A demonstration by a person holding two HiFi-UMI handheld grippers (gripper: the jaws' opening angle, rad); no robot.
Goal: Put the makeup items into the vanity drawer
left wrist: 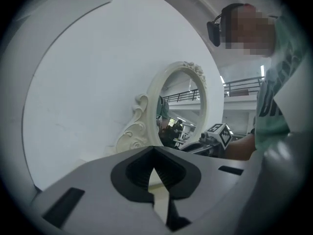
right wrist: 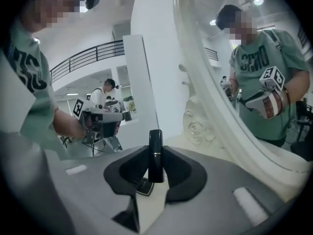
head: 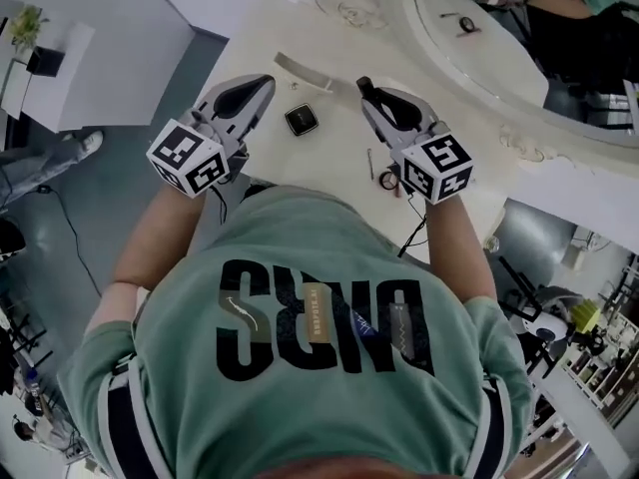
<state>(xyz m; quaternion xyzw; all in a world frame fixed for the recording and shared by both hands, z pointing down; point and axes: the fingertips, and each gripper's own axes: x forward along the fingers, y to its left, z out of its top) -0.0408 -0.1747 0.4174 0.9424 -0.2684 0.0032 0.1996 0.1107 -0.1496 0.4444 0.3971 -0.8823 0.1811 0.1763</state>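
The right tool (right wrist: 155, 152) clamps an upright black lipstick tube (right wrist: 155, 143) that half hides a square black compact (right wrist: 144, 186) on the surface (head: 334, 163); the left tool (left wrist: 154, 155) is closed, empty.

Head view's kinda dim and flat, with a cool grey-green cast. The light is soft and comes from overhead, so the tabletop (head: 329, 158) only gets faint, fuzzy shadows. Straight lines bow out toward the edges there.

Both gripper views are full fisheye, with a black ring around the frame and everything bending hard near it. In the left gripper view a big white wall (left wrist: 83, 82) from 9 to 12 o'clock is nearly blown out, and the jaws up close are mushy.

The right gripper view has ceiling lamp glare in the mirror (right wrist: 210, 33) at 1 o'clock. The black tube (right wrist: 155, 155) is fairly sharp, jaws soft.
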